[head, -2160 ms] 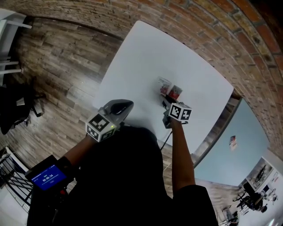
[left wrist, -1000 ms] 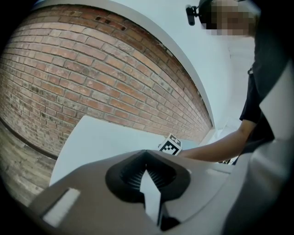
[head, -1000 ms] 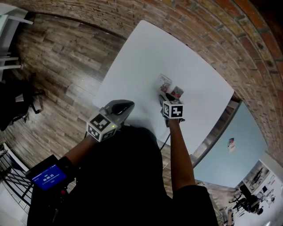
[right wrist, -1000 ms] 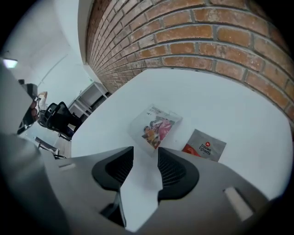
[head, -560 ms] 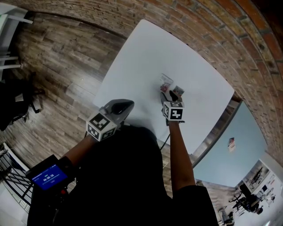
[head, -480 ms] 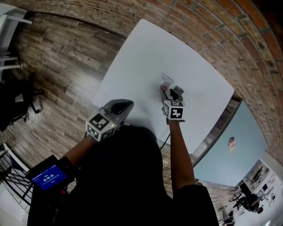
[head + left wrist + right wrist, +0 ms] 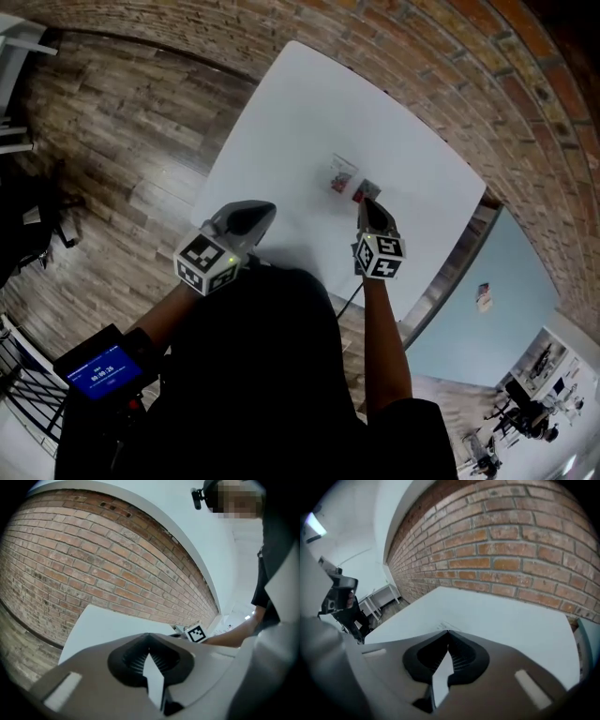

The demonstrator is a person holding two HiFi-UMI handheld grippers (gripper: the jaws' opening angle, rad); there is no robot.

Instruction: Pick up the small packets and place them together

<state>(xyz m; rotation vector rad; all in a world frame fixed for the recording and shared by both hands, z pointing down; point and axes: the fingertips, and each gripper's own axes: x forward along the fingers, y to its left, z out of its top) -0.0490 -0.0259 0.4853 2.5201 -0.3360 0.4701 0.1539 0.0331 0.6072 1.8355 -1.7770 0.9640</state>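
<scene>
1. Your left tool hovers over the near edge of the white tabletop, tilted slightly down. Its jaws are pressed fully together, with nothing between them.
2. Both packets lie well to the right of the left tool, further out on the tabletop.
3. The first packet lies flat, ahead of the right tool and a little to the left of its tip, clear of it.
4. The second packet lies just beside the first, directly at the tip of the right tool. In the head view the tip covers part of it. Contact between the two cannot be told.
5. Your right tool points steeply down at the tabletop. Its jaws have just been closing and now stand narrow, with the tips meeting and nothing gripped between them.
6. In the right gripper view, a pale packet edge shows on the tabletop just beyond the tips. The brick wall stands behind it.
</scene>
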